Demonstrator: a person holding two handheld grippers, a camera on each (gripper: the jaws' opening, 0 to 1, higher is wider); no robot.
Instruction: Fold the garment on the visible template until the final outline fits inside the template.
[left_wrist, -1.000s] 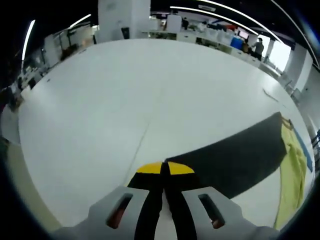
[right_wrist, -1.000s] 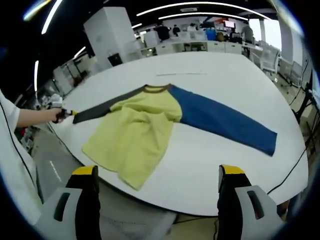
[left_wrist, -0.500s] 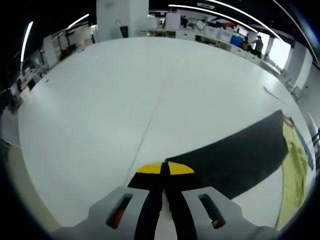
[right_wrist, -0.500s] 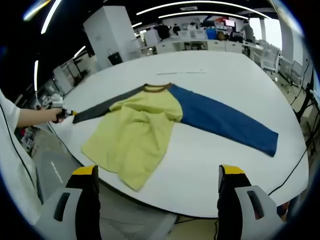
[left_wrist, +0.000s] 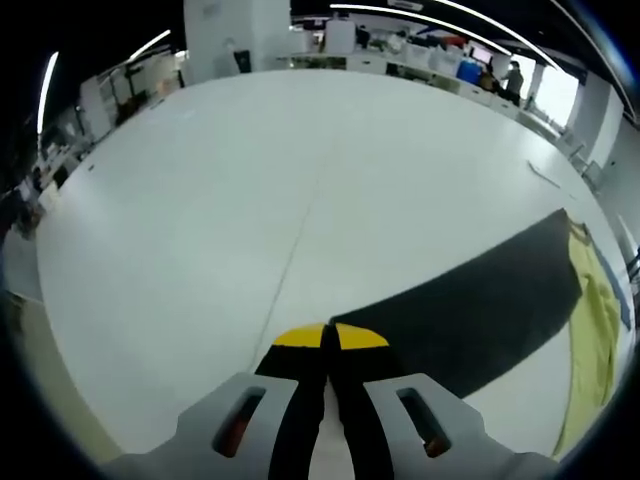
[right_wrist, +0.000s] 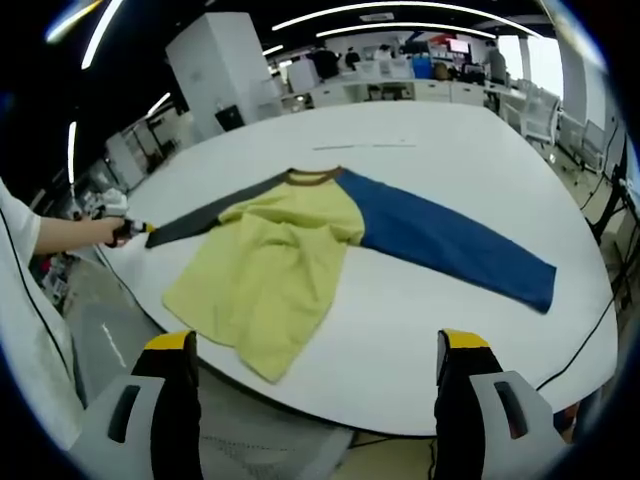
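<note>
The garment (right_wrist: 300, 250) lies spread on the white desk (right_wrist: 430, 140), its yellow body near the front edge. The left hand-held gripper (left_wrist: 326, 345) is pressed together on the dark sleeve (left_wrist: 480, 305), apparently at its cuff. The right hand-held gripper (right_wrist: 310, 350) hangs spread, off the desk. Carry the sleeve low across the body, keeping the cloth taut and flat.

The left gripper view sits low and very close to the shirt (left_wrist: 480, 310), right at its dark sleeve tip, looking along the sleeve over the white table (left_wrist: 250, 180). The right gripper view looks from off the table's edge, well back from the shirt (right_wrist: 290, 250). Both views share the shirt and table.
</note>
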